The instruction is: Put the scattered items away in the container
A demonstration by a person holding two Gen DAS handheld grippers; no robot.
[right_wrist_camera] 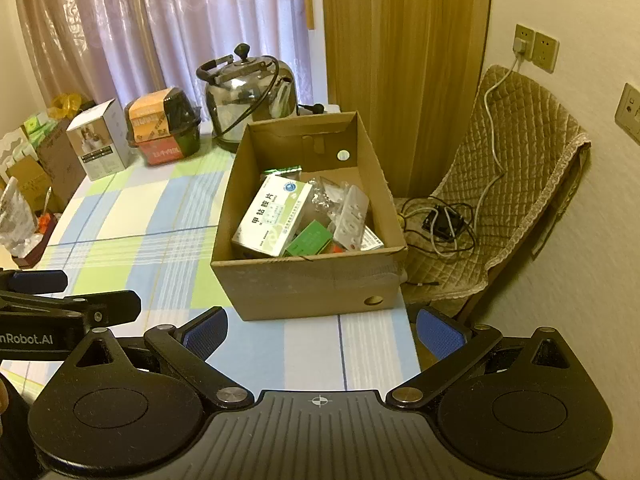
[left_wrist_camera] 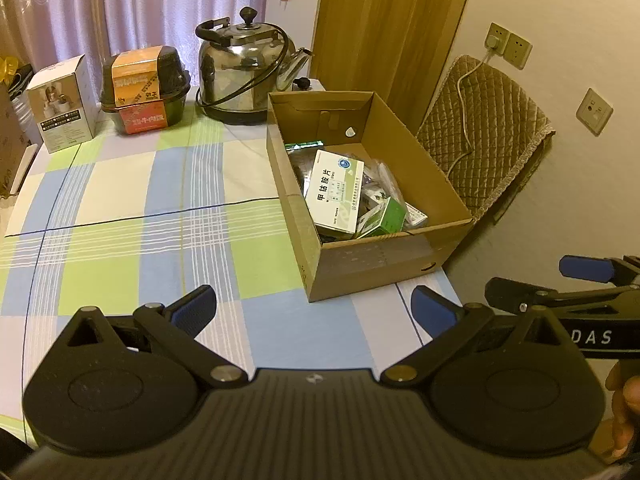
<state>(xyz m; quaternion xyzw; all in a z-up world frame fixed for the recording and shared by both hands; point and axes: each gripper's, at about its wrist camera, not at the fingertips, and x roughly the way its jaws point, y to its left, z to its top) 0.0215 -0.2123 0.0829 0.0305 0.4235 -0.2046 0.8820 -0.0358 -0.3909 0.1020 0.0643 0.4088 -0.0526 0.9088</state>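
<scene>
1. Left wrist view: the left claw hangs over the near desk edge with its blue pads spread wide apart and nothing between them.
2. The box sits on the desk at 1 o'clock from that claw, near the desk's right edge, its top open.
3. Inside the box lie a white carton with green print, tilted, a green carton at 4 o'clock from it, and clear packets behind.
4. The right claw shows at 3 o'clock, seen side-on, beside the box's near right corner.
5. Right wrist view: the right claw is also spread wide and empty, with the box at 12 o'clock just beyond it.
6. At the far desk edge stand a kettle, a black tub with an orange label, and a white package.
7. A quilted chair stands at 2 o'clock, a cable on its seat.
</scene>
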